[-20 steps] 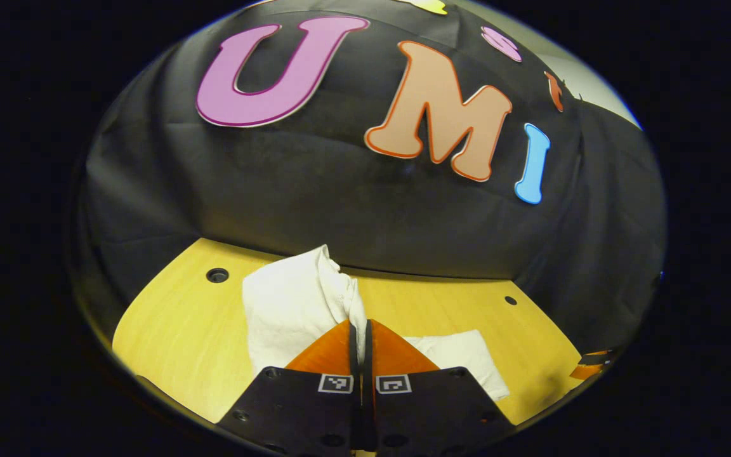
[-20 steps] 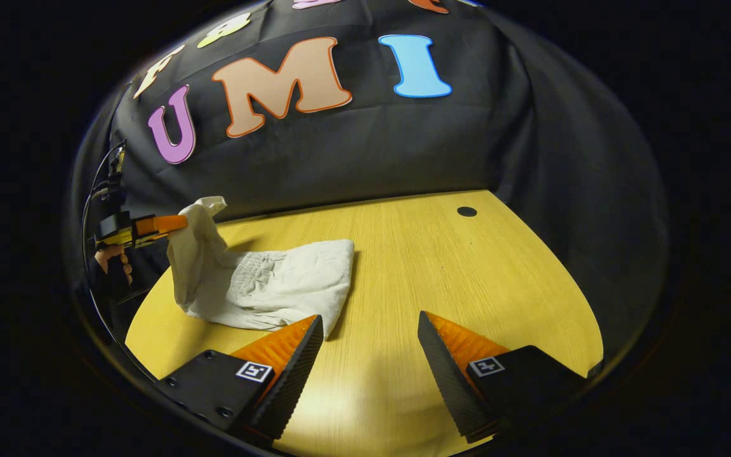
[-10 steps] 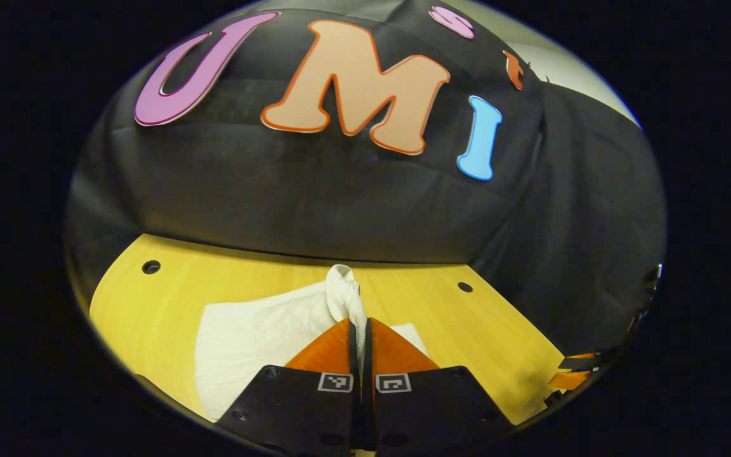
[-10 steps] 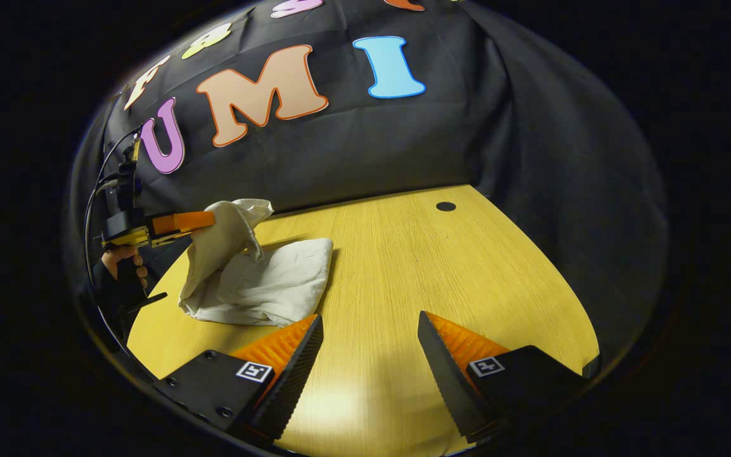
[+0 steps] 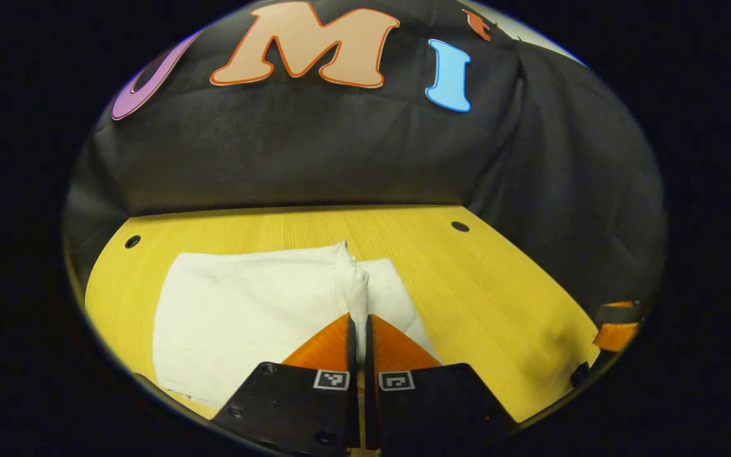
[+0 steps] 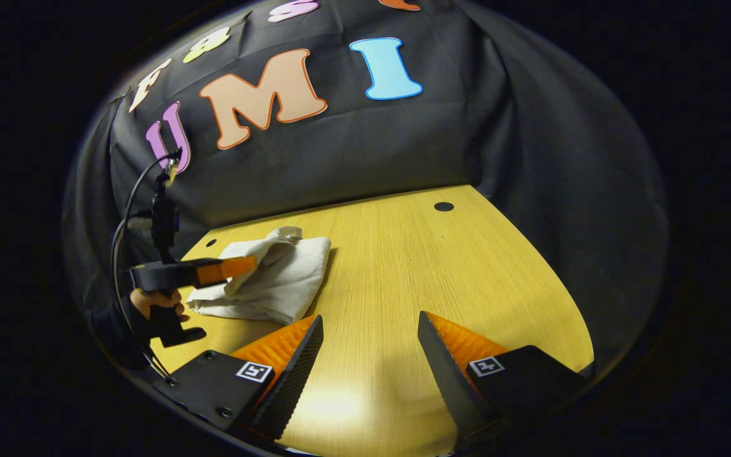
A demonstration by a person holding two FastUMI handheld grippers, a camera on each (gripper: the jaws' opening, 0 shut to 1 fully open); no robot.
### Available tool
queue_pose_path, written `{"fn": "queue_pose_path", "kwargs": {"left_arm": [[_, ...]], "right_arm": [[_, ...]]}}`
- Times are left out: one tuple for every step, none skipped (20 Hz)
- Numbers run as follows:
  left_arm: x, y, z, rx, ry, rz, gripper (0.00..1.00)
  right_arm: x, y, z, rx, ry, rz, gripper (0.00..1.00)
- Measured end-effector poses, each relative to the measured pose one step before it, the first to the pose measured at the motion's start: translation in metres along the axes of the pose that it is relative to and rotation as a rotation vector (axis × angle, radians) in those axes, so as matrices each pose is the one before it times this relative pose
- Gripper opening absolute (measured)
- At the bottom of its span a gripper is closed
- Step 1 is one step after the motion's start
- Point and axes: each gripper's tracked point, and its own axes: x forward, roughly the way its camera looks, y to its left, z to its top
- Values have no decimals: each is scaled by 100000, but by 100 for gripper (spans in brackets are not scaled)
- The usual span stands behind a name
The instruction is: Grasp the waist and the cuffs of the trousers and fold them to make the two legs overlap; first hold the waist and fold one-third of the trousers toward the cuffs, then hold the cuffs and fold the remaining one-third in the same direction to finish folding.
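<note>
The white trousers [image 5: 245, 304] lie folded into a compact stack on the yellow wooden table [image 5: 492, 298]. My left gripper [image 5: 358, 320] is shut on a raised fold of their cloth, pinched between both fingers just above the stack. In the right gripper view the trousers [image 6: 283, 279] sit at the table's left, with the left gripper [image 6: 248, 265] holding their top layer low over the stack and a hand [image 6: 153, 304] on its handle. My right gripper [image 6: 368, 327] stands open over bare table [image 6: 416, 266], to the right of the trousers, holding nothing.
Black cloth walls close the table in at the back and sides. Small dark holes [image 5: 132, 242] [image 5: 460, 226] mark the tabletop's far corners. A cable [image 6: 134, 190] loops up from the left gripper's body. Part of the right gripper [image 5: 616, 327] shows at the table's right edge.
My left gripper has carried the lifted end of the trousers over and down onto the rest, so the cloth now lies flatter as a stack. The right gripper has stayed open and nearly still.
</note>
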Motion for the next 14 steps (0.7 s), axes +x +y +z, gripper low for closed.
{"fn": "queue_pose_path", "kwargs": {"left_arm": [[-79, -284, -241, 666, -626, -240, 6], [-699, -424, 236, 36, -1269, -1327, 24], [-801, -235, 221, -160, -1338, -394, 49], [-561, 335, 919, 351, -3067, 2004, 74], [-1351, 728, 1114, 1214, -2896, 2698, 99], [-1039, 656, 608, 800, -2285, 2050, 94], [-1308, 825, 1058, 1133, -2743, 2004, 96], [-1199, 1022, 1223, 1609, -2866, 2859, 96], [-1168, 1490, 1439, 2347, -3309, 3480, 95], [-1339, 1422, 1243, 2081, -3046, 3942, 95], [-1308, 1808, 1203, 1436, -1862, 4590, 96], [-891, 1616, 622, 1220, -521, 4029, 95], [-983, 1573, 818, 698, -965, 3010, 95], [-826, 1361, 706, 544, -1196, 2801, 95]], "right_arm": [[113, 301, 444, -1252, -575, 1303, 97], [122, 313, 412, -1531, -1101, 1223, 96], [32, 458, 588, -2024, -1019, 1300, 96], [-147, 558, 756, -2311, -2022, 1206, 96], [66, 703, 1049, -2344, -2530, 1244, 97], [140, 552, 1058, -2244, -2591, 505, 97], [126, 636, 1045, -1639, -2774, 204, 97], [182, 903, 1062, -895, -2830, 857, 97], [139, 918, 1133, -575, -2855, 1330, 97], [197, 915, 953, -735, -2731, 985, 97], [288, 800, 912, -881, -2438, 598, 96], [306, 717, 960, -476, -2595, -24, 96], [362, 929, 872, 303, -2438, 271, 96], [385, 1036, 856, 1019, -2295, 820, 96]]}}
